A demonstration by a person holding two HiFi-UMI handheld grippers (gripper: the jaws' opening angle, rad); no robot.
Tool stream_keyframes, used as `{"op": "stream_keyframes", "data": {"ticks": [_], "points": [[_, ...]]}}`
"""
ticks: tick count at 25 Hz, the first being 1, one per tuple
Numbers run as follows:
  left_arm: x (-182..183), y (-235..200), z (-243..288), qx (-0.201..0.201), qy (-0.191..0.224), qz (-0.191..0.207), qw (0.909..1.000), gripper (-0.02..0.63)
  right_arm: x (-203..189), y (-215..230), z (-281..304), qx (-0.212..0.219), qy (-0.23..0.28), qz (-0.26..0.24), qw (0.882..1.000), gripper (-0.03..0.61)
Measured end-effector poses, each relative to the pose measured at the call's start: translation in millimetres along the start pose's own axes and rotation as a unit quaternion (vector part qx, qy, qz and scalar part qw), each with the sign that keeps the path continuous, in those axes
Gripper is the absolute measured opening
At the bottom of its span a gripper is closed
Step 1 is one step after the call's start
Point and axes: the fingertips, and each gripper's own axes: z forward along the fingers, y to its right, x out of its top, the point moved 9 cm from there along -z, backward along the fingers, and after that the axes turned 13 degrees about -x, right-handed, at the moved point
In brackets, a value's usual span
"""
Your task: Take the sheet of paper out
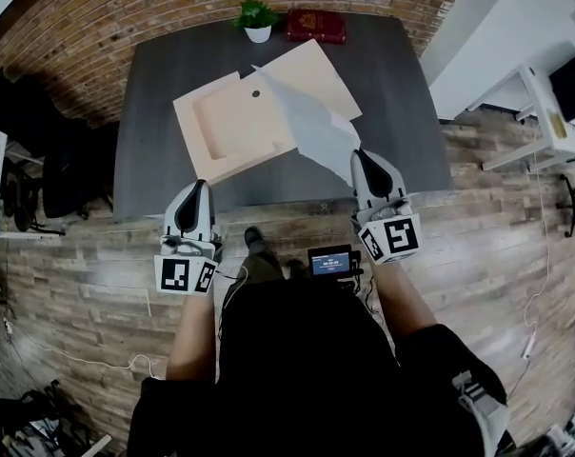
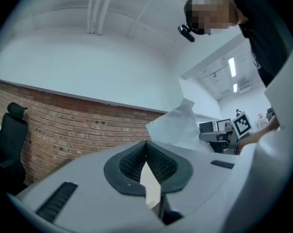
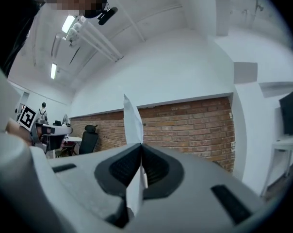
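The left gripper (image 1: 198, 190) hangs over the near edge of the dark worktop (image 1: 154, 103). In the left gripper view its jaws (image 2: 146, 144) are pressed together, with nothing sticking out past their tips. Just beyond it a shallow wooden tray (image 1: 232, 127) lies on the worktop, tilted against the edge. A flat wooden board (image 1: 311, 69) lies beside the tray's right side. A potted plant (image 1: 257, 17) and a red book (image 1: 316, 27) stand at the far edge.

The sheet (image 1: 307, 112) is off the tray's floor and crumpled. It slants from above the board down to the right gripper (image 1: 361, 157), which pinches its near corner. In the right gripper view the sheet (image 3: 132, 123) stands edge-on, clamped between the closed pads (image 3: 139, 147). The left gripper view shows the sheet (image 2: 178, 127) raised in the air. Whether its far corner touches the board I cannot tell.
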Motion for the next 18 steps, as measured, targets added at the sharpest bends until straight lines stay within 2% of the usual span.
{"op": "stream_keyframes", "data": {"ticks": [5,10,18], "points": [[4.5,33.4,-30.0,0.009,-0.008,-0.006,0.9999,-0.005,-5.9,-1.6,-43.3,-0.011,-0.016,0.006,1.000,0.006],[-6.4,51.4,-53.5,0.010,-0.023,-0.022,0.9994,-0.005,-14.8,-8.1,-78.2,-0.018,-0.033,0.014,0.999,0.006],[-15.4,70.1,-82.1,-0.018,-0.022,-0.037,0.9989,-0.005,-11.9,-29.9,-118.8,-0.025,-0.043,0.000,0.999,0.006]]}}
